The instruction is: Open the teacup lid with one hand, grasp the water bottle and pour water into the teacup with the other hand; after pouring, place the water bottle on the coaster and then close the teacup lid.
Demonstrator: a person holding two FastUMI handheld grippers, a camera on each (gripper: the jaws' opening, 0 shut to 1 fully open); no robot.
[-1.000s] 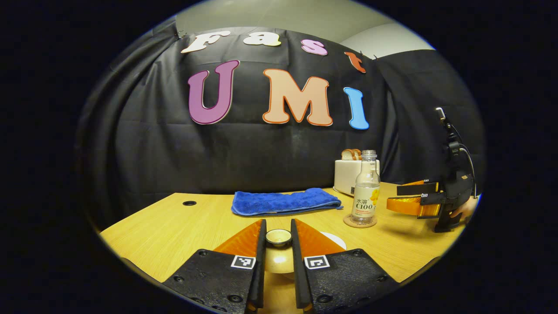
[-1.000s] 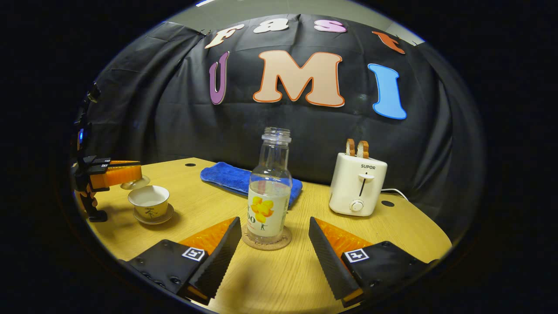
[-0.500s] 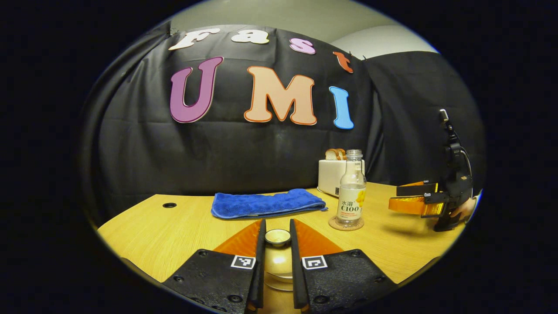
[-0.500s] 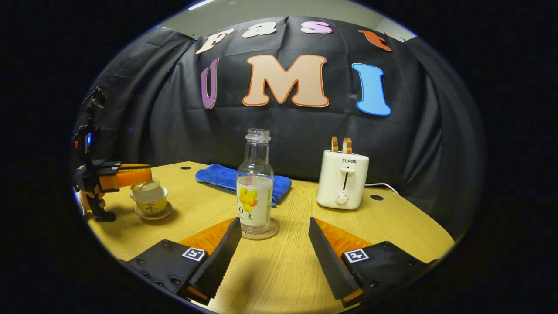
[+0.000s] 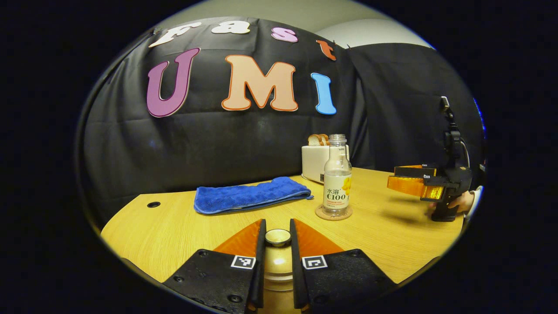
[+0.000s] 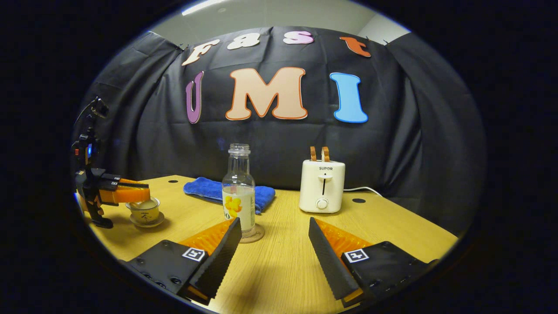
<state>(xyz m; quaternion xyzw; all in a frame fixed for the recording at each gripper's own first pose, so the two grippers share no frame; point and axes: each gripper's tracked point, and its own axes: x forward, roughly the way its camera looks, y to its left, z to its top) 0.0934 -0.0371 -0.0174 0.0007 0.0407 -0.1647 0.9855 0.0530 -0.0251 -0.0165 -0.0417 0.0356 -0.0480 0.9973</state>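
left gripper [image 5: 277, 244] clamped narrow on the knob of the teacup lid [image 5: 278, 237], both fingers pressing its sides. below the knob just a glossy curve of lid between the fingers; teacup itself hidden beneath in the left gripper view. from the right gripper view, teacup [image 6: 145, 211] on its saucer [image 6: 148, 220], far left of the water bottle, with the left gripper directly over its mouth; lid mostly covered by the fingers there, so cannot tell whether seated on the rim or just above it.

water bottle [image 6: 239, 195] upright on the coaster [image 6: 254, 234], uncapped, partly filled; lower left of bottle and coaster cut off by the right gripper's own finger in that view. right gripper [image 6: 274, 250] spread wide, holding nothing, pointing just right of the bottle; seen in the left gripper view well to the right of the bottle, off the wooden table [image 5: 392, 235], hand behind it mostly cut off at the edge.

blue towel [image 5: 250, 199] behind and left of the bottle. white toaster [image 6: 321, 186] with bread slices right of the bottle, partly hidden behind it in the left gripper view.
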